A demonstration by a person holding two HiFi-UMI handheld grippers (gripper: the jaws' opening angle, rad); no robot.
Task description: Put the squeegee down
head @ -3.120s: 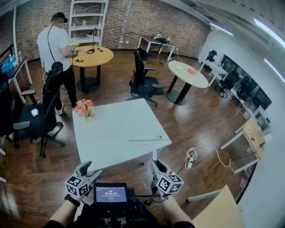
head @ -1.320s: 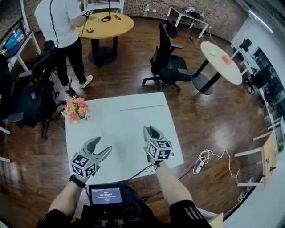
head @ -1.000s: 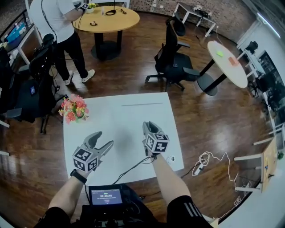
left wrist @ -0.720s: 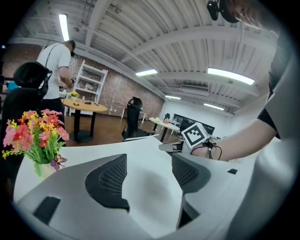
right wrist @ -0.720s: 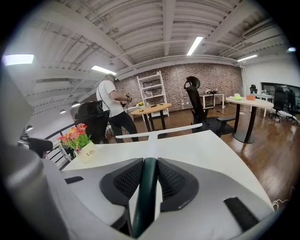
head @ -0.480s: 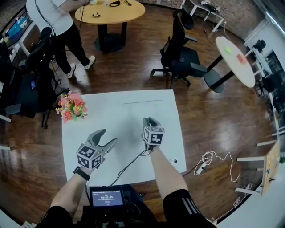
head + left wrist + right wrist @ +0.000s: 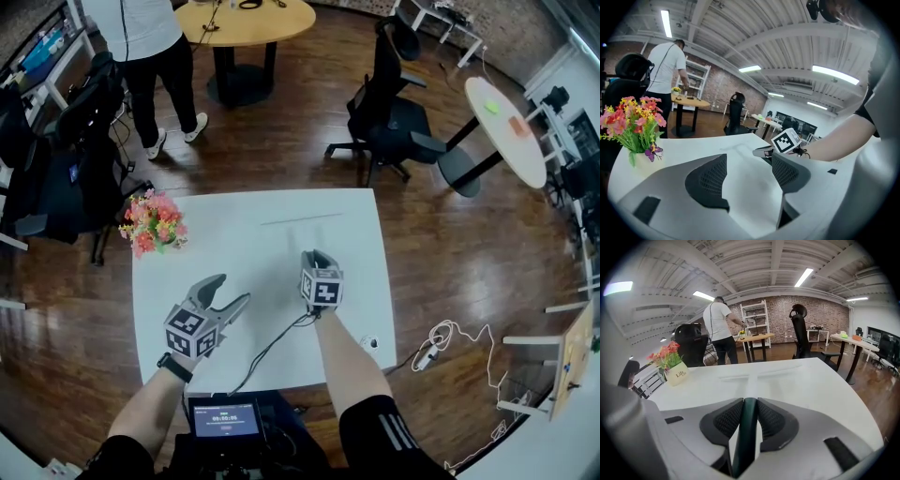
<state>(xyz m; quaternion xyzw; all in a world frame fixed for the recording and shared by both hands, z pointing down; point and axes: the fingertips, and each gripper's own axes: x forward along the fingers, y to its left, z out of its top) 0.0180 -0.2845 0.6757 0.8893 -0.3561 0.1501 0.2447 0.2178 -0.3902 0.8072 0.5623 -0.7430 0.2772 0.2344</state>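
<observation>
Right gripper (image 7: 750,403) clamped on dark-green-handled squeegee (image 7: 748,430), blade seemingly on white square table (image 7: 216,244). Left gripper (image 7: 749,161) wide, empty. I'd say only release remains.

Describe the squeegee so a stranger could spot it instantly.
On the square white table, look ahead of the right tool. The squeegee is the pale T-shape, its dark green handle clamped in that tool; the pink flowers stand far left.

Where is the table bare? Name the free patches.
Bare: the stretch between the flowers and the squeegee, and the strip from the right gripper to the table right edge. Crowded: the near edge, with the left gripper and a cable.
</observation>
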